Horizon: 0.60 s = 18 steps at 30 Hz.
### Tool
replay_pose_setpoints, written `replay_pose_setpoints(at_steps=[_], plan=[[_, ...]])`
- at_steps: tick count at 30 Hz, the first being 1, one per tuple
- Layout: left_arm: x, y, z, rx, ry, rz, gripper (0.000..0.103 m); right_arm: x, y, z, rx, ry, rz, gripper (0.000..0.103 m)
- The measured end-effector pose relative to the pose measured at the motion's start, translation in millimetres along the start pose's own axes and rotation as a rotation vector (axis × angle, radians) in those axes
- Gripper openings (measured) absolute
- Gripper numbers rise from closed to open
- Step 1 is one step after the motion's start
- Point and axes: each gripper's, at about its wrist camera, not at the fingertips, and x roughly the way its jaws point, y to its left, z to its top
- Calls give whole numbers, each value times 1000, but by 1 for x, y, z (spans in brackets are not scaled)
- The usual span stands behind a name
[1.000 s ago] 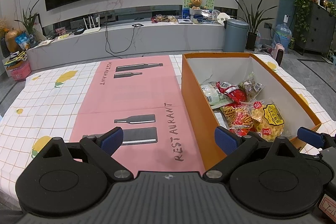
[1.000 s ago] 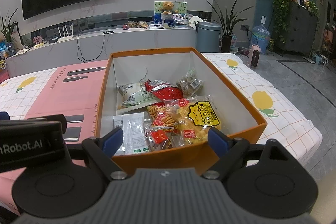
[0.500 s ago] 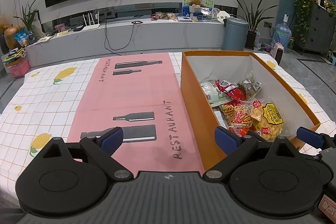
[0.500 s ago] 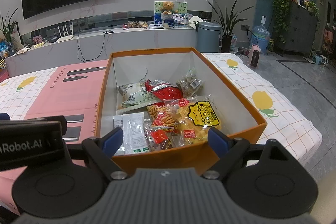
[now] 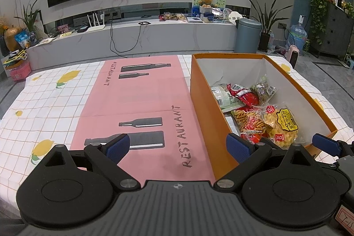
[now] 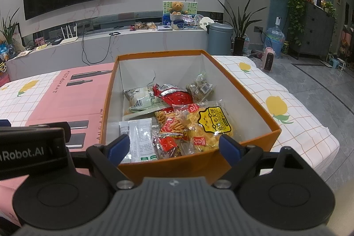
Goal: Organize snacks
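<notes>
An orange box (image 6: 247, 92) with white inner walls stands on the table and holds several snack packs: a yellow bag (image 6: 209, 125), a red pack (image 6: 174, 97), a green-white pack (image 6: 143, 101) and a white pack (image 6: 140, 138). The box also shows in the left wrist view (image 5: 201, 98). My right gripper (image 6: 172, 145) is open and empty, just in front of the box's near wall. My left gripper (image 5: 177, 146) is open and empty, above the pink mat (image 5: 137, 98) left of the box.
The table has a white checked cloth with lemon prints (image 5: 44, 103). A TV bench (image 5: 132, 37) with a cable and small items runs along the far wall. A grey bin (image 6: 219, 38), plants and a water bottle stand on the floor at the right.
The left wrist view has lifted slightly, so the table shows a little lower. The right gripper and the snacks have not moved.
</notes>
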Motion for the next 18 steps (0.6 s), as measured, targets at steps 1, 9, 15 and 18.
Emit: replay_pose_setpoints(at_steps=[1,9,15,18], plan=[[0,0,0,-1,0,0,103,0,0,0,0,0,0,86],[1,-1,-2,-2,6,-2,103,1,0,0,-7,1,-2,86],[1,-1,-2,-3,7,-2,103,1,0,0,-10,-1,-3,86],[2,-1,-2,-4,8,-2,103,1,0,0,-10,-1,-3,86]])
